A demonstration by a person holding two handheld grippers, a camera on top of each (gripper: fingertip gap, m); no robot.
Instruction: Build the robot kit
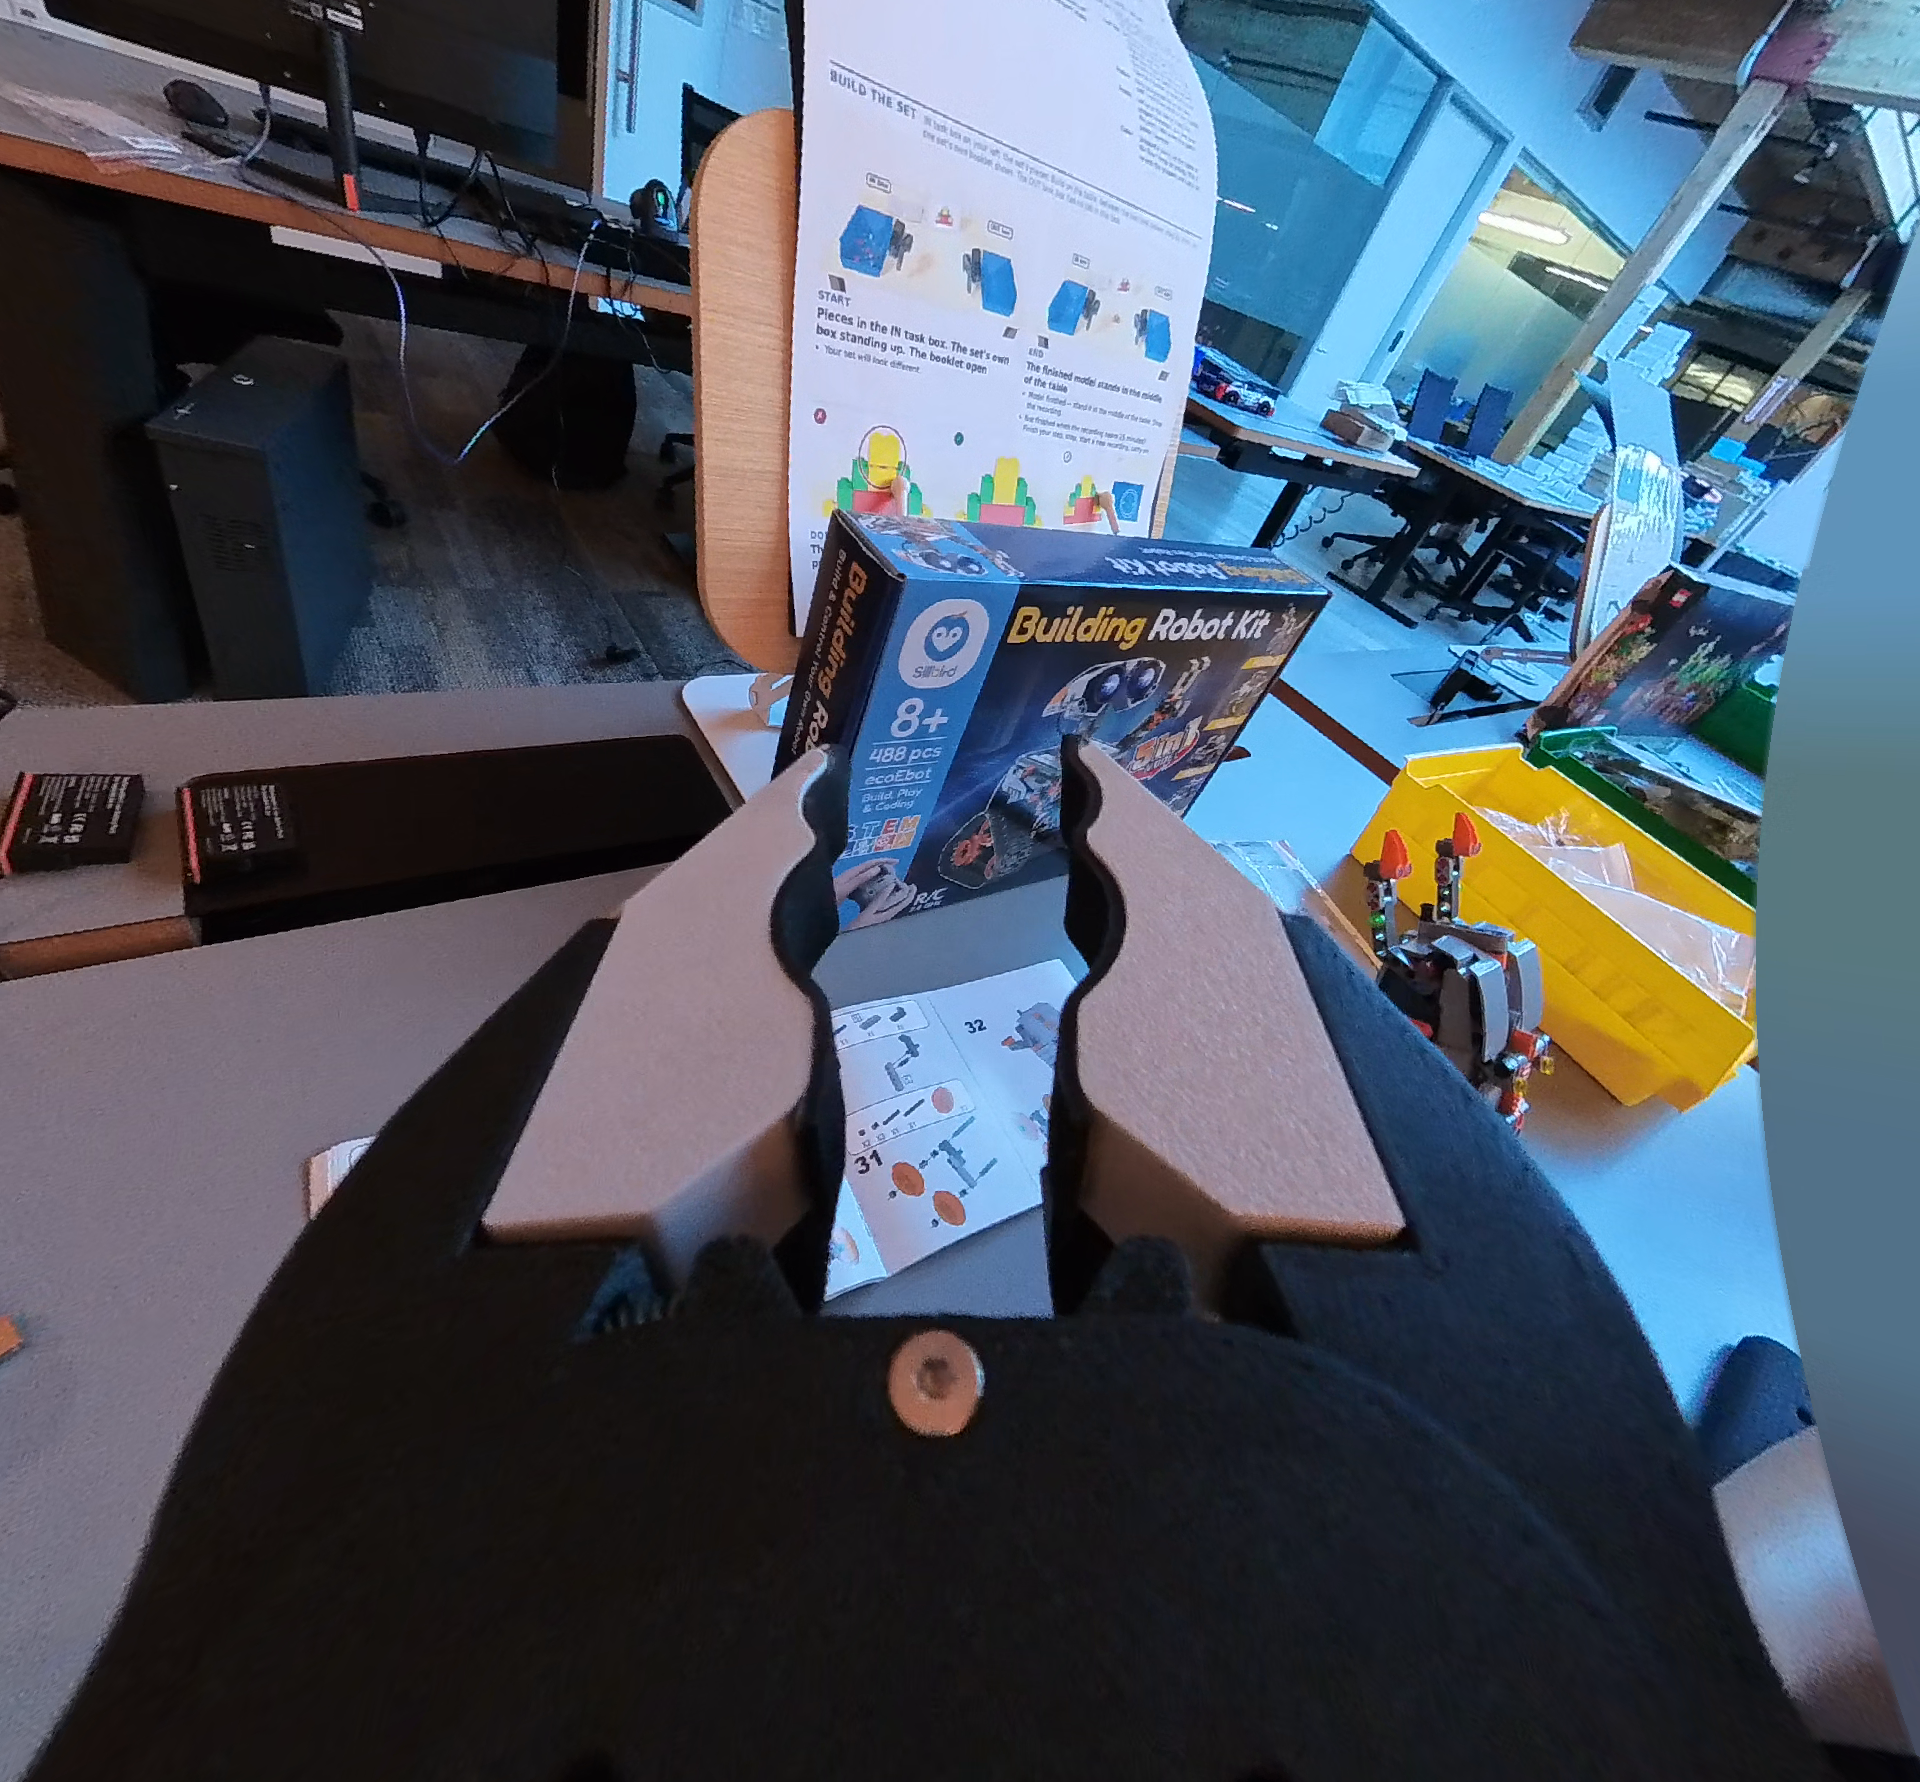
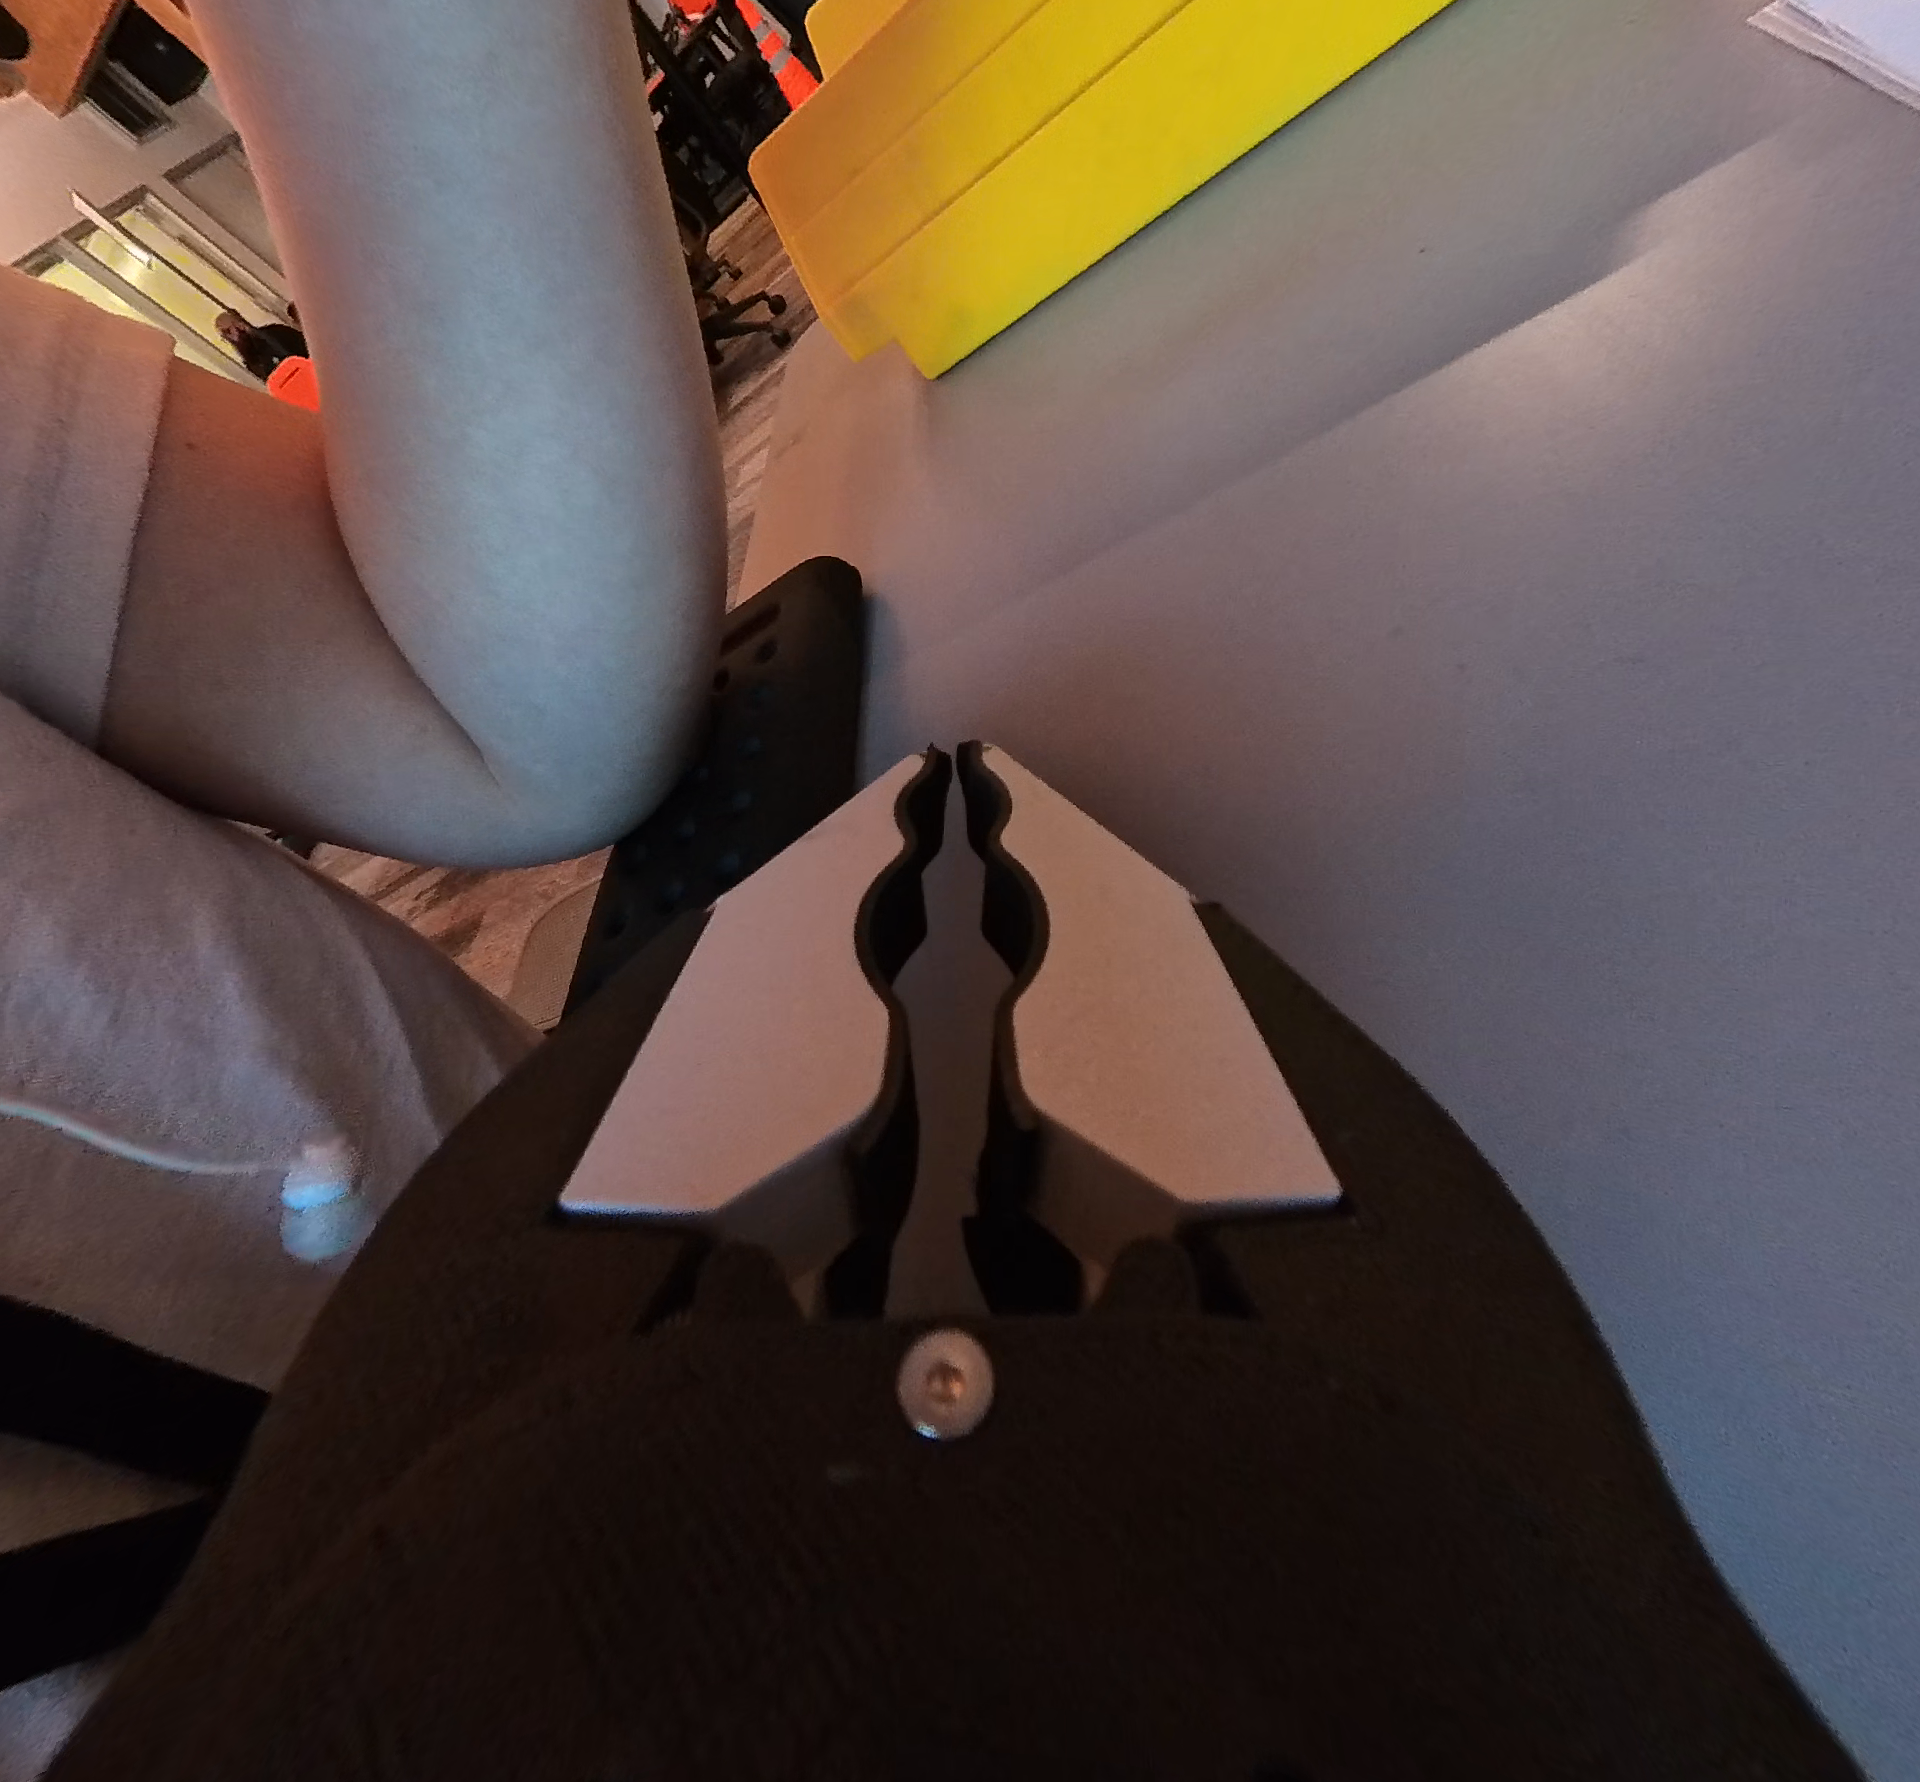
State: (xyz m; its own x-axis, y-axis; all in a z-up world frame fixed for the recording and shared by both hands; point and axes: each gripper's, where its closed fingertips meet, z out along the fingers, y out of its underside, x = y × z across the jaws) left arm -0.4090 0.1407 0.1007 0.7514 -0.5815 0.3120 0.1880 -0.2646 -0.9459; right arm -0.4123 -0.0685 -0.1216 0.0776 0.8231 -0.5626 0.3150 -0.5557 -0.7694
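Note:
My left gripper (image 1: 948, 766) is open and empty, held above the grey table (image 1: 208, 1057). An open instruction booklet (image 1: 940, 1109) lies flat under its fingers. Just beyond stands a blue building-kit box (image 1: 1039, 714), upright. A small grey and orange brick robot model (image 1: 1455, 974) stands to the right, beside a yellow bin (image 1: 1579, 953). My right gripper (image 2: 956, 751) is shut with nothing between its fingers, close over the bare grey table (image 2: 1455, 693) near its edge. The yellow bin's wall (image 2: 1091, 122) shows beyond it.
A printed sheet (image 1: 997, 205) leans on a wooden chair back (image 1: 743, 382) behind the box. Two black packs (image 1: 239, 823) lie at the left. A green bin (image 1: 1662, 797) holds another box. A person's bent arm (image 2: 499, 433) and a black chair (image 2: 748, 776) are left of my right gripper.

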